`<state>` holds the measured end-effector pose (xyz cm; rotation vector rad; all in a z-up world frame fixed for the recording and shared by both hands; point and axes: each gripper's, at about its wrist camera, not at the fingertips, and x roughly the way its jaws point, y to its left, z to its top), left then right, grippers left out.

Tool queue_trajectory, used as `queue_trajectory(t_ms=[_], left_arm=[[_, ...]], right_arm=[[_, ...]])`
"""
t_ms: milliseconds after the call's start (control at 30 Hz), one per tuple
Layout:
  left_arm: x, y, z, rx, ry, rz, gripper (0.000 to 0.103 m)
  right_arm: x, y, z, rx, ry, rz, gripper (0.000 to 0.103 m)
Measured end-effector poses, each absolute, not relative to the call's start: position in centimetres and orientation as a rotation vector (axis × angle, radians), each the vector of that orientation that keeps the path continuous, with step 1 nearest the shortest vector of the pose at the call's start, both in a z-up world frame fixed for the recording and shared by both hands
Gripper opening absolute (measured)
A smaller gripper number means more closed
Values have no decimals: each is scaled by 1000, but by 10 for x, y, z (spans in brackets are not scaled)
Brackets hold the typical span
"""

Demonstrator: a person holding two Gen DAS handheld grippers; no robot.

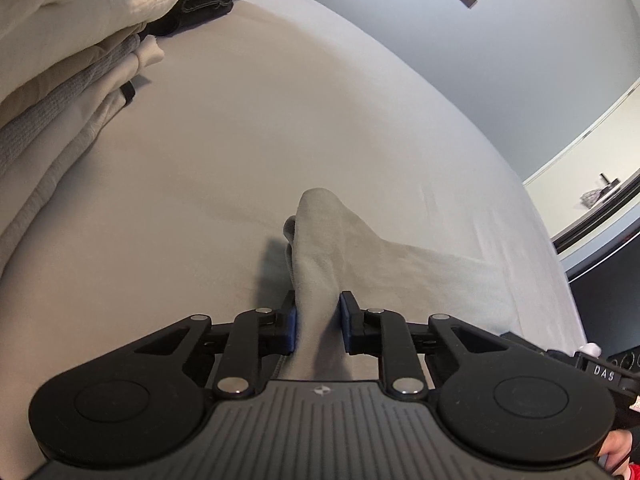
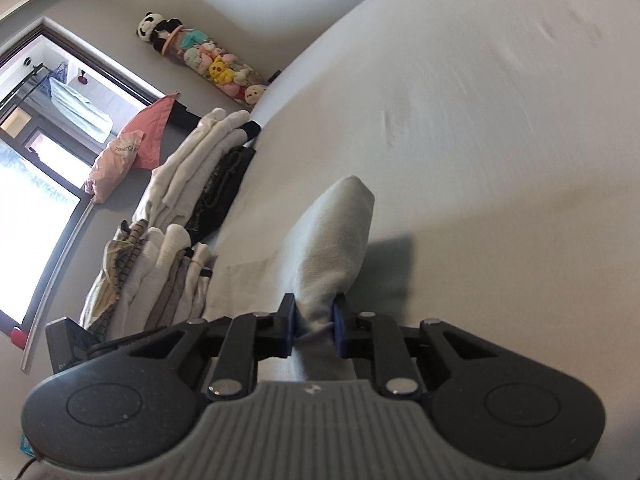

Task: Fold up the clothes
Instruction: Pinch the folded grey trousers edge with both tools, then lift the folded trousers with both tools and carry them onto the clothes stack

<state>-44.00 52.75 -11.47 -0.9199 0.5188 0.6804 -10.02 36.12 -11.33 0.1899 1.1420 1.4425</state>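
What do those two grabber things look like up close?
Both the left gripper and the right gripper are black, with two round discs, silver rivets, a ribbed grey plate bearing a small logo, and fingers padded in dark blue. White letters "DAS" mark the other tool's edge in the left view.

Daylight entered through large dark-framed window (image 2: 44, 184) at left of right wrist view; panes blown out to white glare. Pale grey bedsheet (image 2: 480, 120) evenly lit, slightly cool. Light grey pinched garment (image 2: 340, 232) threw soft dark shadow to its right; in left wrist view same garment (image 1: 320, 248) threw shadow to left. Motion blur streaked sheet at upper right of right wrist view. Strong fisheye bending at edges; black corner vignetting. Black gripper bodies sharp.
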Motion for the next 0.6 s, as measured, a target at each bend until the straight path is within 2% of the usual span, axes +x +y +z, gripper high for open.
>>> queue_trajectory(t_ms=[300,600], left_arm=[[-448,497,-68,-909,370,701,22],[-514,473,25,-868,97,949,22]], right_arm=[[-105,354,-48,102,1071,1516,20],[-156,436,73,-89,931,1819,20]])
